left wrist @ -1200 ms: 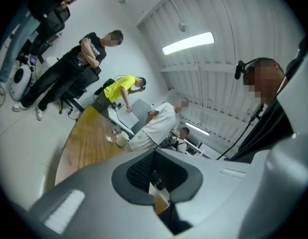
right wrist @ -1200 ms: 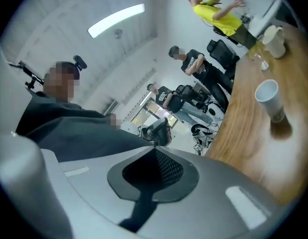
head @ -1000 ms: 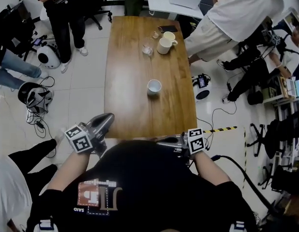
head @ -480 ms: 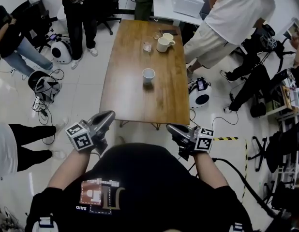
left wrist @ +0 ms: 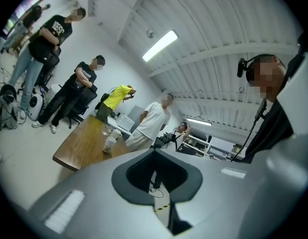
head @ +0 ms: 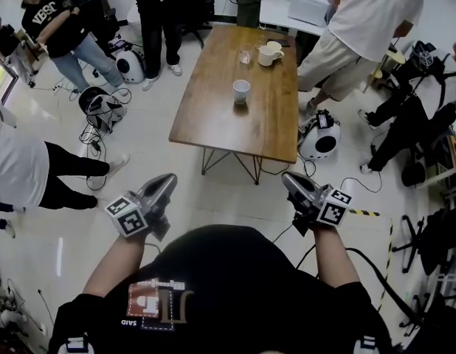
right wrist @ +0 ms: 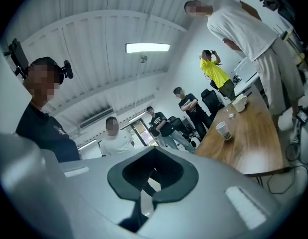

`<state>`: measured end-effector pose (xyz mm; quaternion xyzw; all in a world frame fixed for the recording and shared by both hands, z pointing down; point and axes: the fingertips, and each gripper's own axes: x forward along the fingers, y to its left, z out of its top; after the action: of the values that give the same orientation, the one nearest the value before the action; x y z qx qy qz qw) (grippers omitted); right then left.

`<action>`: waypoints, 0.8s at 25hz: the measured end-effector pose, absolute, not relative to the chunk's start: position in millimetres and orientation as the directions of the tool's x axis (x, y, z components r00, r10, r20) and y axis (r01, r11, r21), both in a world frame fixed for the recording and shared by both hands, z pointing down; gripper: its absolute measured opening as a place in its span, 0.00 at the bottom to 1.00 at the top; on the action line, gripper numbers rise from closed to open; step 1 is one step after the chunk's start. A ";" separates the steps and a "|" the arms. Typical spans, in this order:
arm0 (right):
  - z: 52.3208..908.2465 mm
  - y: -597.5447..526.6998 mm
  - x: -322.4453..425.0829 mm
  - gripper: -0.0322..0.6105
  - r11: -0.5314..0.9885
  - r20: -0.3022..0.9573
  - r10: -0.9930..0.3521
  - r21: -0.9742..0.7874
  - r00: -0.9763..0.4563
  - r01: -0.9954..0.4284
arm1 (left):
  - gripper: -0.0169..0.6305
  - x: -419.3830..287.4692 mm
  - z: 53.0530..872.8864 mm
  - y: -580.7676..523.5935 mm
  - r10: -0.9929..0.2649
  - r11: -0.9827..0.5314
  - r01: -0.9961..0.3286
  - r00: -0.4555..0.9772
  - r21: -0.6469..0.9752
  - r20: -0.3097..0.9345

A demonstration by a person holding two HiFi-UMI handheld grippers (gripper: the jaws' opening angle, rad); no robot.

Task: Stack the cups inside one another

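A white paper cup (head: 242,91) stands alone mid-way along the wooden table (head: 213,124), which lies far ahead of me. At the table's far end are two white mugs (head: 270,52) close together and a clear glass (head: 246,53). My left gripper (head: 167,180) and right gripper (head: 288,178) hang over the floor, well short of the table, both shut and empty. In the left gripper view, the left gripper (left wrist: 156,178) points past the table toward the paper cup (left wrist: 109,143). The right gripper (right wrist: 153,176) has the paper cup (right wrist: 223,129) at its right.
Several people stand round the table's far end and at the left. A white wheeled device (head: 319,140) sits by the table's right side. A backpack and cables (head: 101,113) lie on the floor at left. Striped floor tape (head: 364,213) runs near my right gripper.
I have backed away from the table, which now lies smaller and farther off. Both grippers left the table's near edge and rose slightly; the right one rolled. Both stay shut.
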<state>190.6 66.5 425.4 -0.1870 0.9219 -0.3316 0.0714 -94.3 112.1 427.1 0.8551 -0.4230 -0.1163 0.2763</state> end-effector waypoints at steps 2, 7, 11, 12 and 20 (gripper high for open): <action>426.0 94.0 179.5 0.07 0.721 0.002 -0.383 -0.624 -0.924 -0.300 | 0.03 -105.0 426.5 136.8 -0.793 -0.491 -0.660 0.609 0.569 0.022; 422.1 153.5 140.9 0.07 0.739 0.010 -0.400 -0.588 -0.916 -0.329 | 0.03 -138.3 431.1 193.9 -0.763 -0.530 -0.624 0.647 0.574 -0.002; 422.3 181.4 102.5 0.07 0.711 0.021 -0.476 -0.579 -0.879 -0.399 | 0.03 -177.9 442.5 234.6 -0.732 -0.533 -0.608 0.680 0.588 0.039; 424.3 187.1 94.2 0.07 0.703 0.025 -0.487 -0.583 -0.873 -0.408 | 0.03 -186.1 444.8 241.6 -0.728 -0.534 -0.609 0.684 0.586 0.048; 430.4 191.1 115.8 0.07 0.668 0.047 -0.534 -0.588 -0.844 -0.455 | 0.03 -172.8 452.4 246.2 -0.722 -0.540 -0.598 0.691 0.592 0.038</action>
<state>115.8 191.1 430.4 -0.2714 0.9110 -0.3036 0.0644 -172.8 246.2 452.4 0.8712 -0.3789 -0.1057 0.2936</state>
